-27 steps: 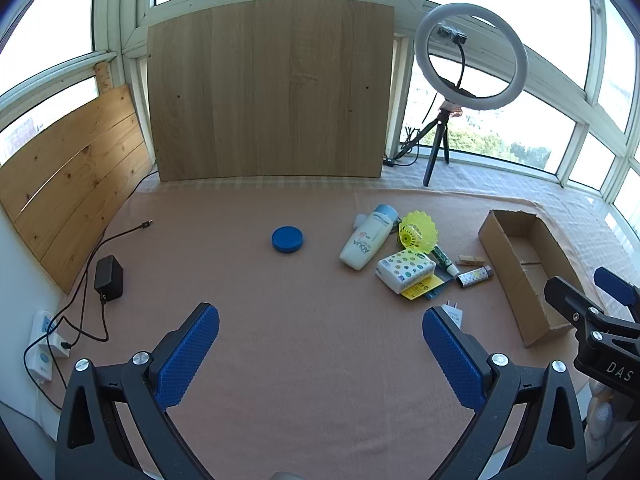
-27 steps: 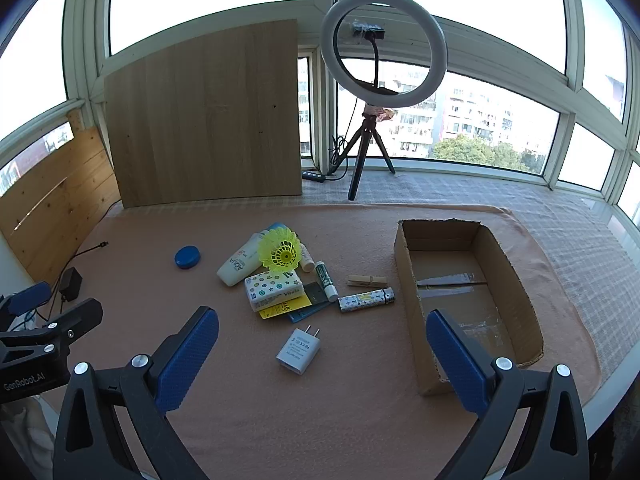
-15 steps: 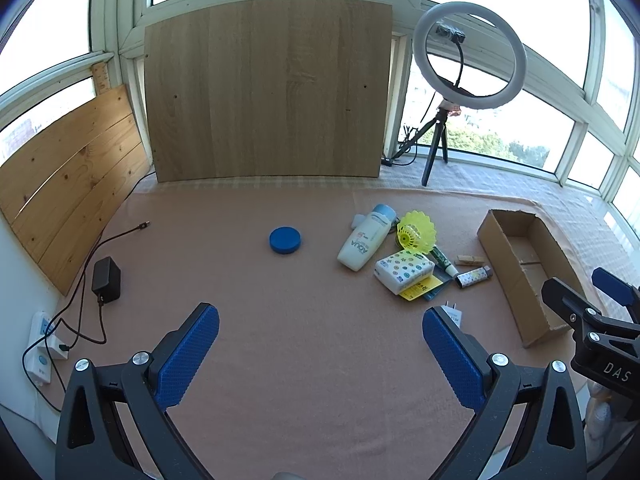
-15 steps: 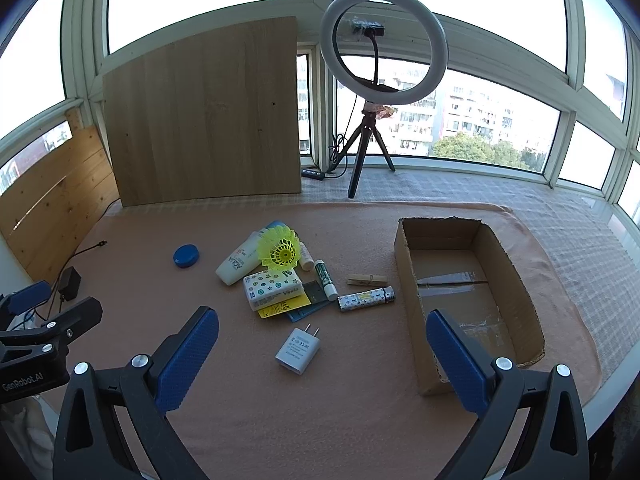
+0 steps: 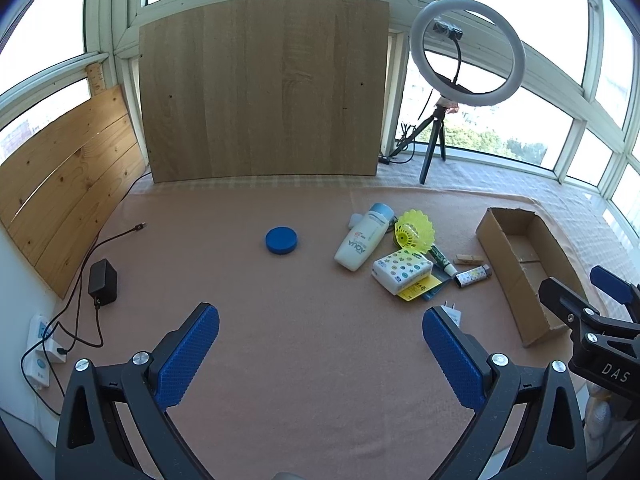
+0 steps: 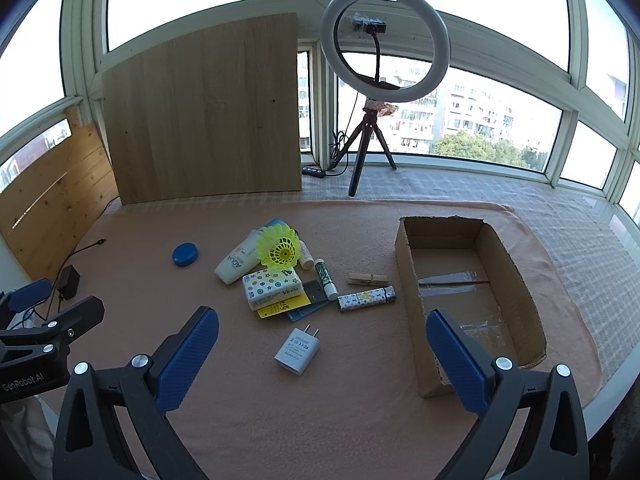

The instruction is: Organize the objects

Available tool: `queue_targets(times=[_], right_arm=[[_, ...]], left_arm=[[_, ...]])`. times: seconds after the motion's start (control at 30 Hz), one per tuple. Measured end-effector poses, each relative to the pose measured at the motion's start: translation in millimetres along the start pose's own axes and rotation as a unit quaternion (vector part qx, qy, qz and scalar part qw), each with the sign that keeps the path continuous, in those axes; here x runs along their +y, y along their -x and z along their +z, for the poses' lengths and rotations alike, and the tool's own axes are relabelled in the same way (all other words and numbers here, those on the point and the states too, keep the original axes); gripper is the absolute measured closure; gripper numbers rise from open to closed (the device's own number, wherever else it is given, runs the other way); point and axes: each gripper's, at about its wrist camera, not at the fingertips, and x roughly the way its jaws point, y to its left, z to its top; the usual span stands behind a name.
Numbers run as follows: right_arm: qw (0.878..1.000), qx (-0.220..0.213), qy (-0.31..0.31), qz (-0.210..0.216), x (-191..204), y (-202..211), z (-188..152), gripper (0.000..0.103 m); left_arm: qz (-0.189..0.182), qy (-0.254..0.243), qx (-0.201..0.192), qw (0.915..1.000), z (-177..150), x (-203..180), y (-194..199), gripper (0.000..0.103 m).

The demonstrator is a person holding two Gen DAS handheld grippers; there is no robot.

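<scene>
My right claw (image 6: 322, 354) hangs above the pink cloth (image 6: 280, 420) with its jaws wide apart and nothing between them; my left claw (image 5: 320, 354) hangs the same way, apart and empty, well off at my 9 o'clock. Just ahead of the right pads, at 12 o'clock, lies the white charger (image 6: 297, 345), flat, prongs pointing away, apart from the rest. Beyond it the pile sits at 11 o'clock: tissue pack (image 6: 272, 285), yellow shuttlecock (image 6: 279, 251), bottle (image 6: 237, 261), glue stick (image 6: 325, 279), lighter (image 6: 367, 298) and clothespin (image 6: 367, 279), with the blue lid (image 6: 185, 254) alone further toward 10. The box (image 6: 404, 248) stands open at 2 o'clock, and looks empty. I judge the charger the easiest first pick: I should come straight down, straddle its narrow sides, close squarely so it does not twist, then lift clear of the box wall before releasing inside.
</scene>
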Motion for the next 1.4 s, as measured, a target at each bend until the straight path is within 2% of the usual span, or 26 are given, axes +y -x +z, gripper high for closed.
queue_targets(times=[1.4], right_arm=[[1.0,0.013,-0.003,0.006,4.1,-3.6,-0.7,0.001]], left_arm=[[-0.001,-0.002,0.003,1.0,-4.1,-6.6,-7.2,0.0]])
